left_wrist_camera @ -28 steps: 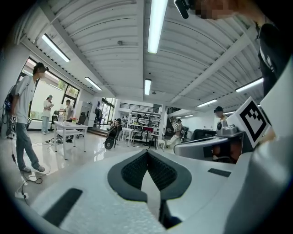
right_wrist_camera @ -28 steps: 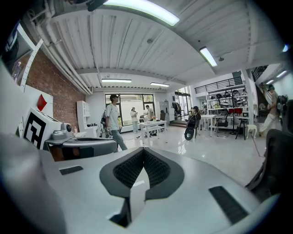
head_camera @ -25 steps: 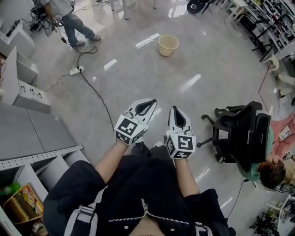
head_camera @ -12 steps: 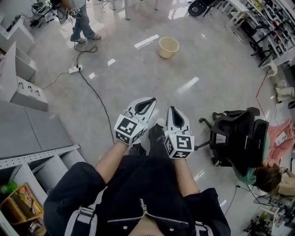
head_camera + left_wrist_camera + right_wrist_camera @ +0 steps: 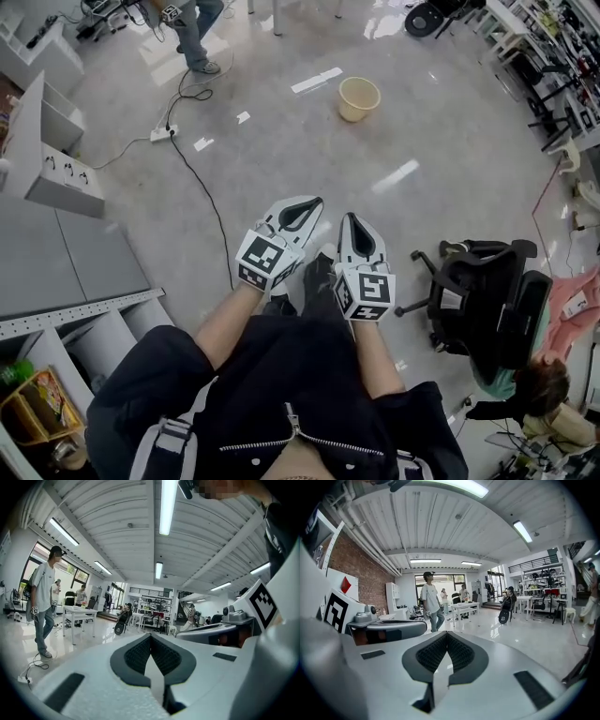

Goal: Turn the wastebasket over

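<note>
The pale yellow round plastic wastebasket (image 5: pixel 359 97) stands upright, mouth up, on the glossy grey floor (image 5: pixel 281 159), well apart from both tongs. The left tongs (image 5: pixel 312 201) and right tongs (image 5: pixel 353 218) are held side by side, each closed with nothing between its jaws. A black office chair (image 5: pixel 483 295) stands to their right.

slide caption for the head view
Left gripper and right gripper, shut and empty, side by side; wastebasket upright on the floor ahead

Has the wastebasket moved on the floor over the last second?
No. The wastebasket stands upright, as far right of the power strip on the floor as before; only the camera shifted.
</note>
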Demonstrator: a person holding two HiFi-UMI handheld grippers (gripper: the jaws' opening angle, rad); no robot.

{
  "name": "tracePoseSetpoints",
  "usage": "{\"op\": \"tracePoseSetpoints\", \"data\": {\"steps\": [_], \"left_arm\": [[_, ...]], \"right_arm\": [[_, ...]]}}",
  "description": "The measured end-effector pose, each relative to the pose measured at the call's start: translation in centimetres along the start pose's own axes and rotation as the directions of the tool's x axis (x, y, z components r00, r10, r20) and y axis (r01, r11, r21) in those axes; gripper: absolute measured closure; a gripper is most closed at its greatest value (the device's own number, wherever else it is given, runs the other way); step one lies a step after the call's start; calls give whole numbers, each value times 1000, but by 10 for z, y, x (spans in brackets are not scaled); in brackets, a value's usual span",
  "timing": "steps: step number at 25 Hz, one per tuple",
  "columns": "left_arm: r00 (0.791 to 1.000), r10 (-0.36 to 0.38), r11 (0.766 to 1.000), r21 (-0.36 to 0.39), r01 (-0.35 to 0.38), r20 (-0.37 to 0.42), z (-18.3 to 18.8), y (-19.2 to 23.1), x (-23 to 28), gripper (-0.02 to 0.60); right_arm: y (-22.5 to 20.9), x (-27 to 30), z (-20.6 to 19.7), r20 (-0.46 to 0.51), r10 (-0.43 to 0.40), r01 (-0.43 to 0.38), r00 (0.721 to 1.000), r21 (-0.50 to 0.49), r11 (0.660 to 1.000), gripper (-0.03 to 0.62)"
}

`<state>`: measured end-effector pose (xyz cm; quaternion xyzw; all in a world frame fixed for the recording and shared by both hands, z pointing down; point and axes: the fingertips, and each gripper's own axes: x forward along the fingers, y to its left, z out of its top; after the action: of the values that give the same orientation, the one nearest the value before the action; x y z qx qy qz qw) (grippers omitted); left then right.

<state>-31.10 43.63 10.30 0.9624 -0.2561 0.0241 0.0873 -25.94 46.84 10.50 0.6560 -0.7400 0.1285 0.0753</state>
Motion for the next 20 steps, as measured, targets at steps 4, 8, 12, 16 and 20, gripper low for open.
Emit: {"op": "tracePoseSetpoints", "data": {"steps": [4,8,12,16,20], "left_arm": [[1000,-5,1000,9,5,-15,5,12,39,577],[1000,-15,1000,20,16,-26,14,24,88,577],[999,-9,1000,29,10,-33,24,37,137,577],[999,14,999,29,-13,-37,32,52,181,577],[998,37,999,32,-35,-44,37,65,222,577]], "right_arm": [[-31,27,11,1,0,0,1000,7,1000,583],[-69,59,25,3,-3,2,1000,16,1000,583],[-108,89,38,5,7,-7,1000,27,1000,583],[-144,118,50,0,24,-24,1000,34,999,583],[-177,146,60,-2,48,-48,999,39,998,583]]}}
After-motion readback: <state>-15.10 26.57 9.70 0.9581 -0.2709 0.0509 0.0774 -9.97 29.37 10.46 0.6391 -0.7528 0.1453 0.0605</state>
